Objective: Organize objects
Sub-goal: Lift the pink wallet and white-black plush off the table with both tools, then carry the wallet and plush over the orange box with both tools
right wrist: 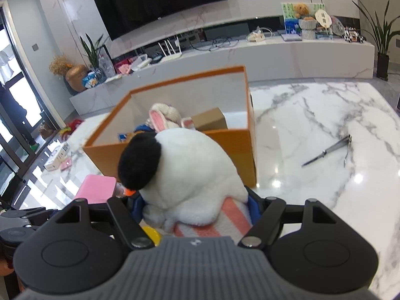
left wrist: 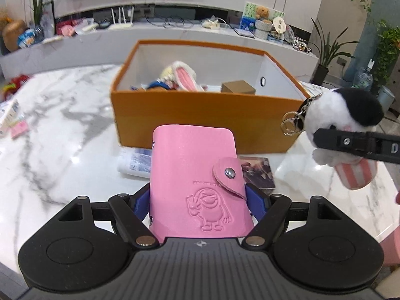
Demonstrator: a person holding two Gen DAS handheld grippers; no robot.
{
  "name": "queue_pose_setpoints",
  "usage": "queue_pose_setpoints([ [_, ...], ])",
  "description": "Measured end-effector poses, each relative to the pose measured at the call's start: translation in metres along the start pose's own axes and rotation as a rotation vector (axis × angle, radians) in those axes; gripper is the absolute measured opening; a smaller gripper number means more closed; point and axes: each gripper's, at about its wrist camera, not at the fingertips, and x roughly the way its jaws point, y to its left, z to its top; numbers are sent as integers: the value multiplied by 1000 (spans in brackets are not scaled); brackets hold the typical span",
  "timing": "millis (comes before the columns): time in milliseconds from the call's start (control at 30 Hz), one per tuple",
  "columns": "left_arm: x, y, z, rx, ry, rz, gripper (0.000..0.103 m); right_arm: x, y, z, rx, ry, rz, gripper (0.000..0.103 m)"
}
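Note:
My left gripper [left wrist: 197, 202] is shut on a pink card wallet [left wrist: 195, 175] with a snap flap, held upright above the marble table [left wrist: 62, 125], in front of the orange box [left wrist: 200, 122]. My right gripper [right wrist: 197, 205] is shut on a white and black plush toy [right wrist: 190, 172] with a pink-striped base. The same toy [left wrist: 342, 115] with its keyring chain shows at the right of the left wrist view, beside the box's near right corner. The orange box [right wrist: 225, 145] holds a bunny plush [right wrist: 162, 117], a brown carton [right wrist: 208, 120] and other small items. The wallet [right wrist: 96, 188] shows at lower left in the right wrist view.
A white packet [left wrist: 135, 162] and a dark card [left wrist: 257, 175] lie on the table before the box. Metal tongs [right wrist: 327, 151] lie on the table to the right. Small boxes [right wrist: 58, 160] sit at the table's left. A TV console stands behind.

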Motion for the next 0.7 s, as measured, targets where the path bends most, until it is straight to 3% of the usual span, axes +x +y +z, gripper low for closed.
queue_pose_setpoints([
  [367, -40, 1, 13, 29, -108, 82, 89, -23, 23, 9, -18, -62, 34, 76],
  [400, -43, 2, 16, -12, -133, 124, 89, -25, 24, 11, -18, -75, 34, 76],
  [700, -62, 9, 61, -33, -233, 121, 89, -41, 32, 46, -19, -174, 50, 76],
])
